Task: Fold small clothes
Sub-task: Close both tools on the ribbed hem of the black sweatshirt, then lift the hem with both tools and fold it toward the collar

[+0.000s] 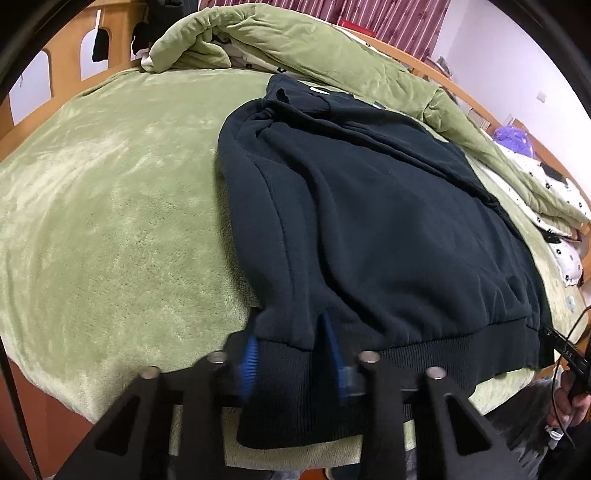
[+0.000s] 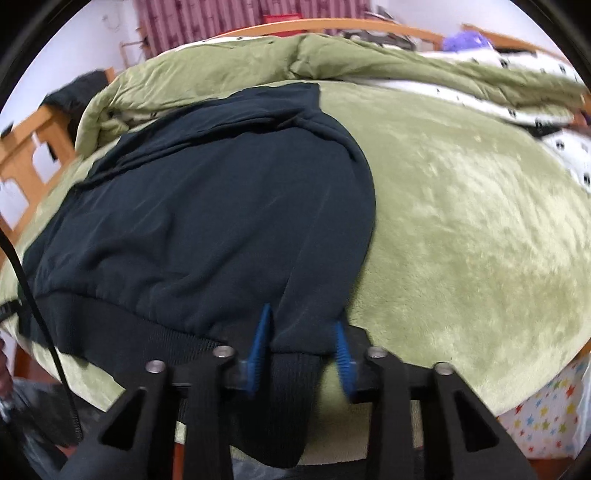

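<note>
On green bed (image 1: 110, 221): one dark sweatshirt (image 1: 369, 206); two tongs, left (image 1: 291, 339) and right (image 2: 304, 343), each apparently clamping ribbed hem.

A bed (image 1: 110, 192) covered in a plush green blanket fills the room's middle, framed by a pale wooden bed frame (image 1: 66, 59) with arched cut-outs. A rumpled green quilt (image 1: 295, 40) with white dotted lining lies along the far side. Behind hang maroon striped curtains (image 1: 399, 22) beside a plain white wall (image 1: 524, 62).
</note>
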### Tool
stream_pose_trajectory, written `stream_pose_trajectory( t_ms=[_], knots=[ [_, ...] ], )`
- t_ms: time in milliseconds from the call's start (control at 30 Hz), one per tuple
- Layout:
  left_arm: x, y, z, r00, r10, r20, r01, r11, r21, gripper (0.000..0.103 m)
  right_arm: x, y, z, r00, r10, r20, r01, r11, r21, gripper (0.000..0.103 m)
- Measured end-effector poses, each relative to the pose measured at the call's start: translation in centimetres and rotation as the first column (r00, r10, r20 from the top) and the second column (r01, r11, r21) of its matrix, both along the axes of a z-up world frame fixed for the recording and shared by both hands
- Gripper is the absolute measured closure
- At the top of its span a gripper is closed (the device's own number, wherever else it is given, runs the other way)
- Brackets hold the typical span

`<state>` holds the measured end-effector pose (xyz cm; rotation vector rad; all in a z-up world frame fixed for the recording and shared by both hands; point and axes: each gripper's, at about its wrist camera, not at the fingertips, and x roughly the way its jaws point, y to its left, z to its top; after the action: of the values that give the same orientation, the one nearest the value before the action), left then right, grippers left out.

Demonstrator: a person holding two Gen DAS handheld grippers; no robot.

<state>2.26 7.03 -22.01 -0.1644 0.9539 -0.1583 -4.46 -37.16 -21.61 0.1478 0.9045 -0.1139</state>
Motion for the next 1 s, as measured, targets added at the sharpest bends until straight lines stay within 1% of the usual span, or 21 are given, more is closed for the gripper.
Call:
stream_pose_trajectory(
  t_ms=[33,67,133,200,267,300,367,633,833,1000],
  knots=[
    [-0.1,0.0,0.2,1.000,-0.002,0.001,0.002,1.000,-0.002,0.090,0.0,0.1,0.1,1.000,0.014,-0.002,-0.014,1.000,0.010,0.086],
    [-0.2,0.2,0.6,1.000,0.004,0.005,-0.004,1.000,-0.004,0.092,-0.1,0.0,0.2,1.000,0.012,0.002,-0.012,1.000,0.014,0.088],
    [-0.5,0.8,1.2,1.000,0.013,0.010,-0.013,0.999,-0.029,0.093,-0.3,-0.3,0.6,1.000,0.011,0.010,-0.011,0.999,0.033,0.089],
    [-1.1,1.7,2.1,0.999,0.035,0.019,-0.033,0.998,-0.057,0.093,-1.0,-0.9,1.5,0.999,-0.010,0.038,0.007,0.997,0.073,0.090],
    [-1.8,2.8,2.9,0.998,0.053,0.023,-0.050,0.992,-0.114,0.093,-1.7,-1.3,2.3,0.998,-0.022,0.059,0.017,0.995,0.097,0.090],
    [-2.1,3.3,3.3,0.998,0.059,0.026,-0.055,0.989,-0.136,0.093,-2.2,-1.6,3.0,0.997,-0.028,0.074,0.019,0.992,0.123,0.090],
    [-3.0,4.0,4.1,0.997,0.072,0.037,-0.065,0.986,-0.156,0.093,-2.9,-1.6,3.6,0.996,-0.030,0.087,0.017,0.990,0.140,0.091],
    [-6.8,4.9,7.1,0.992,0.066,0.104,-0.050,0.988,-0.149,0.094,-6.8,-0.6,6.2,0.989,-0.006,0.147,-0.016,0.989,0.148,0.091],
    [-9.3,4.6,9.6,0.986,0.055,0.154,-0.038,0.993,-0.111,0.094,-10.0,-0.7,8.7,0.982,-0.006,0.190,-0.023,0.988,0.151,0.091],
    [-10.3,3.5,11.5,0.980,0.050,0.191,-0.038,0.997,-0.069,0.094,-10.6,-0.1,11.1,0.978,-0.017,0.208,-0.010,0.992,0.128,0.091]
  ],
)
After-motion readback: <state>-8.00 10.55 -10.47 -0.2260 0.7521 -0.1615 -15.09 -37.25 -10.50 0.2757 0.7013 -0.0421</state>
